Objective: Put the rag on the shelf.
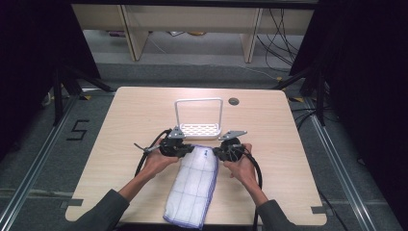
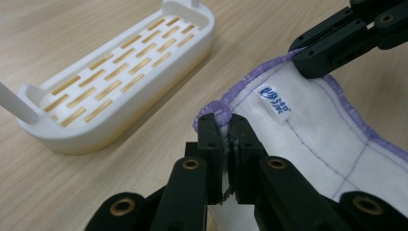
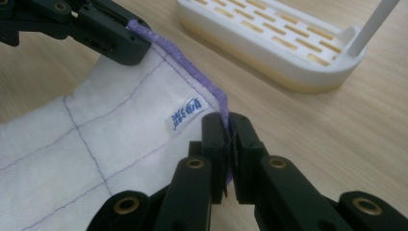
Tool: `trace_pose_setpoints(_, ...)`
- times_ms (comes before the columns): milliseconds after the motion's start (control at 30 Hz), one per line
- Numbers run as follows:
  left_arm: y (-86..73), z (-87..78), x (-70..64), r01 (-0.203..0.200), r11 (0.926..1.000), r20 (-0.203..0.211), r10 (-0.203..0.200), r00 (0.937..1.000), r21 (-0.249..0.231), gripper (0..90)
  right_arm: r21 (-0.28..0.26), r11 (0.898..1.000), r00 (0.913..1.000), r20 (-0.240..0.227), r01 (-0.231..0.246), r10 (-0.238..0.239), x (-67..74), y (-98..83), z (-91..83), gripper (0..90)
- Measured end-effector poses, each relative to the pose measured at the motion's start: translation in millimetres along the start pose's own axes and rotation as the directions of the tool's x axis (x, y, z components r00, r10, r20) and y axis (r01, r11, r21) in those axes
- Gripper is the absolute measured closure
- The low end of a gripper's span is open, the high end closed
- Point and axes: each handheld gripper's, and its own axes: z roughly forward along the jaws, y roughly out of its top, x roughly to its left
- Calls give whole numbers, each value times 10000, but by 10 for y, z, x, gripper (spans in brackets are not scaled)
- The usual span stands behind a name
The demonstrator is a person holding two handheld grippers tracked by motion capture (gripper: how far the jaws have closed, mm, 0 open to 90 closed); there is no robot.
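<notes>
Cloth [image 1: 192, 185] lies flat on the table [image 1: 125, 120], long side running near to far, near end at the table edge. Left gripper [image 1: 188, 150] jaws clamped on its far-left corner, right gripper [image 1: 217, 153] jaws clamped on the far-right corner, both on the purple hem. White rack [image 1: 199, 129] sits just beyond the far edge, empty.

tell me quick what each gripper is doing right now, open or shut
left gripper: shut on the far edge of the white cloth, at one corner.
right gripper: shut on the same purple-trimmed edge, at the other corner.
</notes>
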Motion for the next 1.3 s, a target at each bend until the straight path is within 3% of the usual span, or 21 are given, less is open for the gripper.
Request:
trace_pose_setpoints(100, 39, -96, -29, -124, 9998, 65, 125, 9999, -154, 848, 128, 9999, 9998, -213, 39, -37, 35, 46, -62, 866)
trace_pose_setpoints(233, 81, -224, -85, -159, 9989, 222, 169, 9996, -433, 849, -304, 9988, 9989, -240, 387, -394, 88, 90, -105, 867)
trace_pose_setpoints(267, 90, -256, -92, -166, 9987, 229, 177, 9996, -479, 848, -407, 9990, 9994, -298, 164, -176, 126, 96, -115, 867)
trace_pose_setpoints(300, 98, -286, -100, -97, 9985, 279, 112, 9995, -535, 847, -223, 9994, 9989, -397, 245, -254, 134, 112, -151, 867)
trace_pose_setpoints(333, 104, -315, -110, -68, 9983, 256, 83, 9996, -579, 846, -424, 9976, 9979, -303, 553, -566, 128, 121, -158, 867)
trace_pose_setpoints(500, 168, -464, -170, -247, 9951, 292, 276, 9992, -953, 846, -691, 9962, 9979, -352, 521, -546, 206, 181, -279, 868)
trace_pose_setpoints(667, 241, -658, -237, -406, 9924, 310, 445, 9985, -1164, 847, -1245, 9874, 9945, -264, 978, -1018, 265, 275, -424, 868)
trace_pose_setpoints(833, 329, -912, -279, -596, 9859, 308, 652, 9974, -1565, 848, -1771, 9787, 9932, -344, 1036, -1114, 337, 385, -580, 869)
trace_pose_setpoints(933, 363, -1018, -282, -537, 9837, 350, 606, 9976, -1714, 848, -2075, 9728, 9922, -470, 1031, -1152, 380, 456, -675, 869)
trace_pose_setpoints(1033, 408, -1086, -278, -441, 9808, 453, 536, 9975, -1899, 848, -2327, 9635, 9877, -501, 1327, -1481, 413, 522, -770, 870)
trace_pose_setpoints(1133, 506, -1144, -304, -521, 9803, 458, 620, 9970, -1906, 849, -2419, 9612, 9887, -358, 1325, -1453, 434, 572, -869, 870)
trace_pose_setpoints(1300, 762, -1287, -337, -659, 9704, 410, 775, 9962, -2323, 848, -2991, 9400, 9843, -138, 1640, -1761, 419, 739, -1045, 871)
